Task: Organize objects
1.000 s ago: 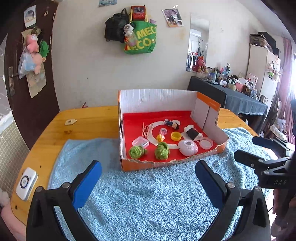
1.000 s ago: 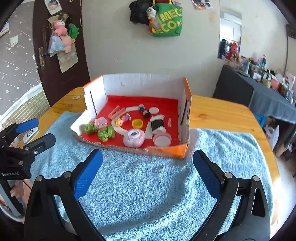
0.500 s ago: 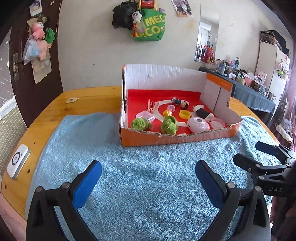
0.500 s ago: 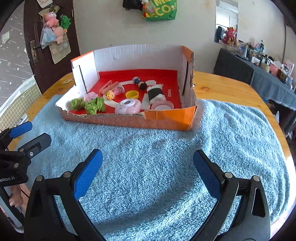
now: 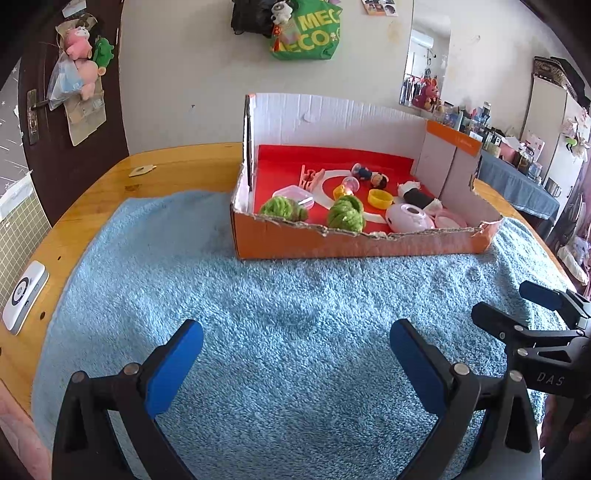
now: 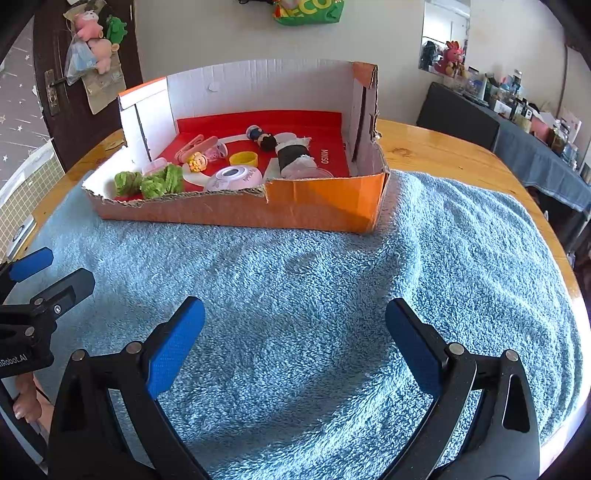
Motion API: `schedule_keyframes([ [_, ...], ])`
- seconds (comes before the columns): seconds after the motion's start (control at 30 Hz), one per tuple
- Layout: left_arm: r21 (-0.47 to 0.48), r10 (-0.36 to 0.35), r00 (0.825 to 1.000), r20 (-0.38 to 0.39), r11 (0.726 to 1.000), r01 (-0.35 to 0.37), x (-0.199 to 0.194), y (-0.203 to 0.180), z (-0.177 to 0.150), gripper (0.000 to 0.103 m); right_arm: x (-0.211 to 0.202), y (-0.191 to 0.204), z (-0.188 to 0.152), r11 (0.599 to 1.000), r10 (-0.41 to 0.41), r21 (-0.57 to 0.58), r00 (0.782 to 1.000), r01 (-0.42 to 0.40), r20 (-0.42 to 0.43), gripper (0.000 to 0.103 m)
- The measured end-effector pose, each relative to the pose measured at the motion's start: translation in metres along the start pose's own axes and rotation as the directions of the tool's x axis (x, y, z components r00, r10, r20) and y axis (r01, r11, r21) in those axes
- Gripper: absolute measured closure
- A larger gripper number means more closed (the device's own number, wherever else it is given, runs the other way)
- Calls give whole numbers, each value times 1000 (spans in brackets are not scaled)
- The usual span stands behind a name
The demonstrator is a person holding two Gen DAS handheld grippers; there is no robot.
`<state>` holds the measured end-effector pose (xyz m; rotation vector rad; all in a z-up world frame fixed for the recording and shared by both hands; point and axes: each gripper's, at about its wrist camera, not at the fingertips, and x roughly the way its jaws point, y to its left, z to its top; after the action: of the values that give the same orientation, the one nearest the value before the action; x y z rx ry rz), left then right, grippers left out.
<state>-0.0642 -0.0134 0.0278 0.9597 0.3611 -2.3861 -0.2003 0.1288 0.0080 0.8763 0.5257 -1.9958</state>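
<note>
An orange cardboard box (image 5: 354, 242) (image 6: 325, 203) with a red floor stands on a blue towel (image 5: 295, 314) (image 6: 332, 295). Inside lie two green yarn balls (image 5: 345, 214) (image 6: 162, 184), a pink round case (image 5: 408, 218) (image 6: 234, 178), a yellow ring (image 5: 380, 198) (image 6: 243, 159), a clear small box (image 5: 293, 194), pink clips (image 6: 195, 146) and small dolls (image 6: 262, 137). My left gripper (image 5: 295, 358) hovers open over the towel, in front of the box. My right gripper (image 6: 293, 332) is open too, low above the towel, empty. Each gripper shows at the other view's edge.
The towel covers a round wooden table (image 5: 177, 158) (image 6: 443, 144). A white device (image 5: 24, 295) lies at the table's left edge. A dark door with hanging toys (image 5: 79, 62) and a wall with a green bag (image 5: 306, 33) stand behind. A cluttered dark table (image 6: 517, 122) is at the right.
Both grippers have dropped lower and come closer to the box, which looks bigger and is seen from a flatter angle. Both stay open and empty.
</note>
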Motion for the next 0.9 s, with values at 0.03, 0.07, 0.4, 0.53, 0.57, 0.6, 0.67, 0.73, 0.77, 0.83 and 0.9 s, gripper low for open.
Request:
schedule_keyframes([
  [0.03, -1, 5, 1000, -4, 1000, -5, 1, 0, -1, 0, 1, 0, 0, 1000, -6, -4, 1000, 6, -4, 3],
  [0.07, -2, 12, 1000, -10, 1000, -12, 3, 0, -1, 0, 3, 0, 0, 1000, -9, -5, 1000, 9, -7, 3],
  [0.4, -4, 45, 997, -66, 999, -46, 19, -1, -4, 0, 17, -4, -2, 1000, -21, 10, 998, 22, -51, 2],
  [0.53, -1, 65, 995, -79, 998, -66, 22, -2, -3, 0, 18, -4, -2, 1000, -24, 16, 998, 25, -54, 0],
  [0.57, 0, 73, 994, -82, 997, -73, 22, -3, -3, 0, 18, -4, -2, 1000, -25, 18, 998, 26, -54, 0],
  [0.6, 1, 76, 994, -85, 997, -76, 22, -3, -3, 0, 18, -4, -2, 999, -25, 19, 998, 26, -54, 0],
  [0.67, 3, 82, 993, -88, 997, -82, 23, -4, -3, 0, 18, -4, -2, 999, -26, 21, 998, 27, -54, 0],
  [0.73, 2, 86, 992, -91, 996, -87, 24, -4, -2, 0, 18, -4, -2, 999, -27, 21, 998, 28, -54, 0],
  [0.77, 2, 88, 992, -92, 996, -88, 24, -4, -2, 0, 18, -4, -2, 999, -27, 21, 998, 28, -54, 0],
  [0.83, -1, 90, 992, -93, 996, -90, 24, -4, -2, 0, 18, -4, -2, 999, -26, 20, 998, 27, -56, 0],
  [0.9, -2, 92, 991, -94, 996, -93, 25, -4, -2, 0, 18, -5, -2, 999, -27, 19, 998, 28, -55, 0],
])
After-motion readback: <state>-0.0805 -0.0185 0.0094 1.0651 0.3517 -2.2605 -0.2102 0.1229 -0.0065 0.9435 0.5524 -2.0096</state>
